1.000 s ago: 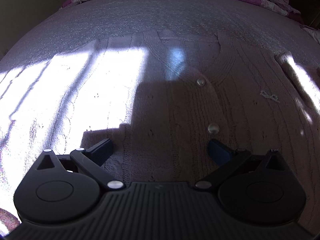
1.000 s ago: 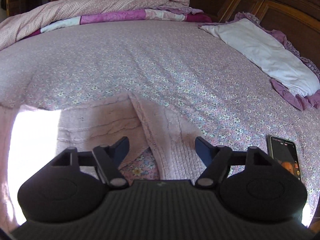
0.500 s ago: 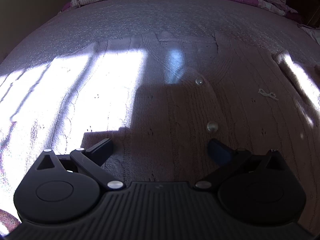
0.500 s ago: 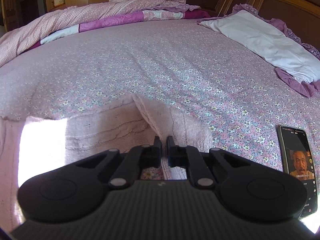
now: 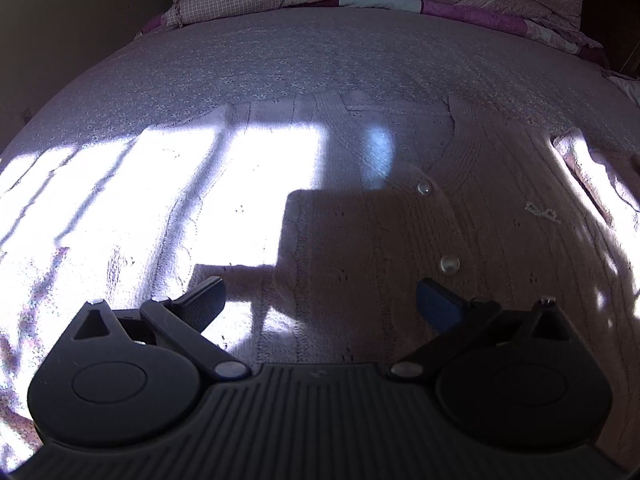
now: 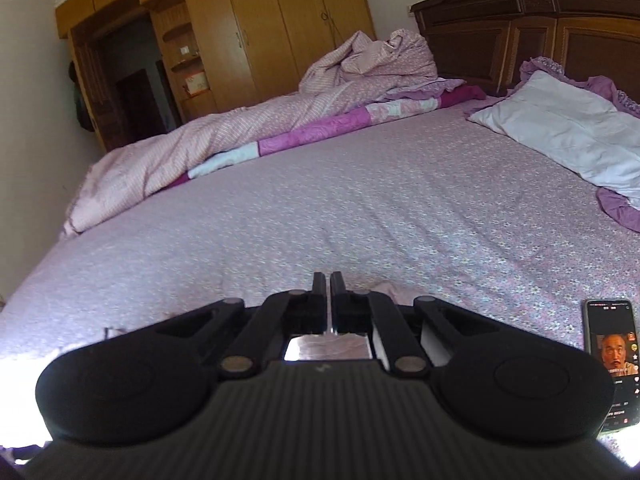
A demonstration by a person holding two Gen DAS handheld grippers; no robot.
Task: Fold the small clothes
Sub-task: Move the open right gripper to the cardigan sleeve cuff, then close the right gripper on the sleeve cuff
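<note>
Left gripper [image 5: 320, 300] tilted down, jaws released wide over the cardigan [image 5: 400, 240] flat on the bed [image 6: 320, 208]; right gripper [image 6: 329, 280] near level above the bed, jaws clenched, any pinched knit hidden, phone [image 6: 612, 364] to its right.

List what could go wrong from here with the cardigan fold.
1. The right claw is shut, but only a scrap of pink knit shows beside its tips; any hold on the cardigan may be thin and slip.
2. The left claw hangs open over the cardigan, not pinning it, so the body could drag.
3. The phone lies on the bedsheet near the right claw; it could be swept aside.
</note>
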